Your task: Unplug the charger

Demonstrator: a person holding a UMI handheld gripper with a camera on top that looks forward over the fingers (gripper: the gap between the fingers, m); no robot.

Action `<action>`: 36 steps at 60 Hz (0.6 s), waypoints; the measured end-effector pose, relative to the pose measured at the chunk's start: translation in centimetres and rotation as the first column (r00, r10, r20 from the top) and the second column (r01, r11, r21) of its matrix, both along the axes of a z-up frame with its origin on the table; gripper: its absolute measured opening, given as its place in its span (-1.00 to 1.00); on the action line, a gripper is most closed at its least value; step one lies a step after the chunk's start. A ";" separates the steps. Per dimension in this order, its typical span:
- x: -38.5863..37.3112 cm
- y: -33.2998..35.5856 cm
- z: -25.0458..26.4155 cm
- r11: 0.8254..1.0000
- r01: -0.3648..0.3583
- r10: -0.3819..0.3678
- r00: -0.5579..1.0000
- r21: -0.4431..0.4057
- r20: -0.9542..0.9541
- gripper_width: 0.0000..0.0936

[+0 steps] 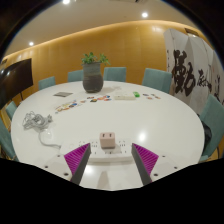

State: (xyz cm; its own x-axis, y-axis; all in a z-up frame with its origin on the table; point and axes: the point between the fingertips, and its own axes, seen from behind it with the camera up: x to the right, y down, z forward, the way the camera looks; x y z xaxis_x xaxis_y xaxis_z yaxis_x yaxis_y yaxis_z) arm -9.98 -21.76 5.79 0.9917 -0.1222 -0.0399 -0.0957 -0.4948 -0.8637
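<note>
A small white charger (107,141) stands plugged into a white power strip (112,152) on the white round table (150,125), near its front edge. My gripper (111,160) is open, its two fingers with magenta pads (77,156) wide apart. The charger and the strip lie just ahead of the fingertips, roughly centred between them, with clear gaps at both sides. Nothing is held.
A coiled white cable (37,123) lies on the table to the left. A dark pot with a green plant (93,75) stands at the far middle. Small flat items (70,104) lie around mid-table. Teal chairs (157,78) ring the table.
</note>
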 end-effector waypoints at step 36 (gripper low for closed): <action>0.3 7.1 -2.9 0.999 0.043 -0.043 0.999 -0.015 0.023 -0.66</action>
State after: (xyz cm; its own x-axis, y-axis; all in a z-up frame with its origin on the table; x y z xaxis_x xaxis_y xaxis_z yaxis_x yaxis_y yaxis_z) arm -9.72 -14.69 2.87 0.9862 -0.1651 -0.0157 -0.0980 -0.5037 -0.8583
